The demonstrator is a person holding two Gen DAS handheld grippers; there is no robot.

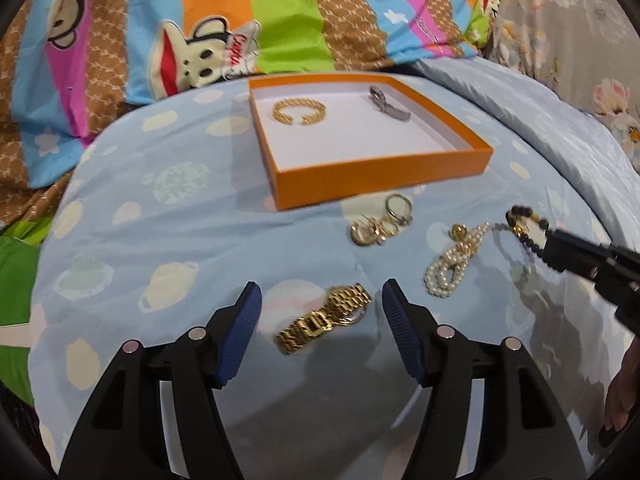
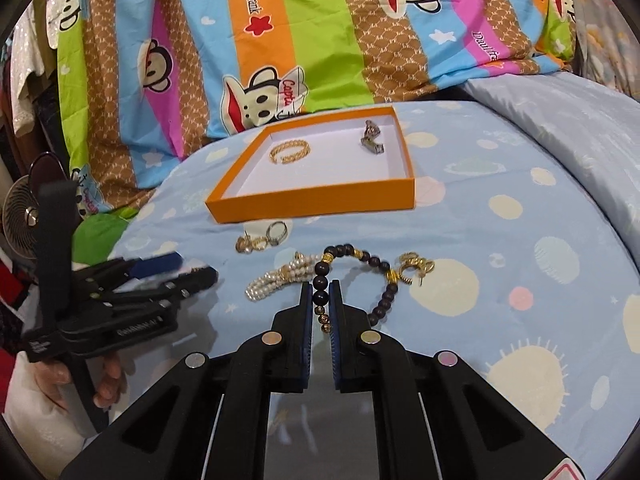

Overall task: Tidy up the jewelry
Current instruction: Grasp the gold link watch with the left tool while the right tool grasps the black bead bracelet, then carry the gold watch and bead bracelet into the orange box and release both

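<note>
Striped bedding (image 2: 320,32), behind all: print reads "Daulfrank", "Captain" partly. Orange tray (image 2: 312,200), ahead of both tools: holds gold bangle, silver piece. Right gripper (image 2: 321,300): clamped on dark bead bracelet (image 2: 384,268); next, likely carry to tray. Left gripper (image 1: 322,308): wide, straddling gold watch (image 1: 324,318), untouched.

- gold watch (image 1: 324,318): shiny metal links
- bead bracelet (image 2: 352,280): dark matt wood-like beads, gold spacers
- orange box (image 1: 384,180): matt card, white inside
- bedsheet (image 1: 180,240): smooth printed cloth
</note>
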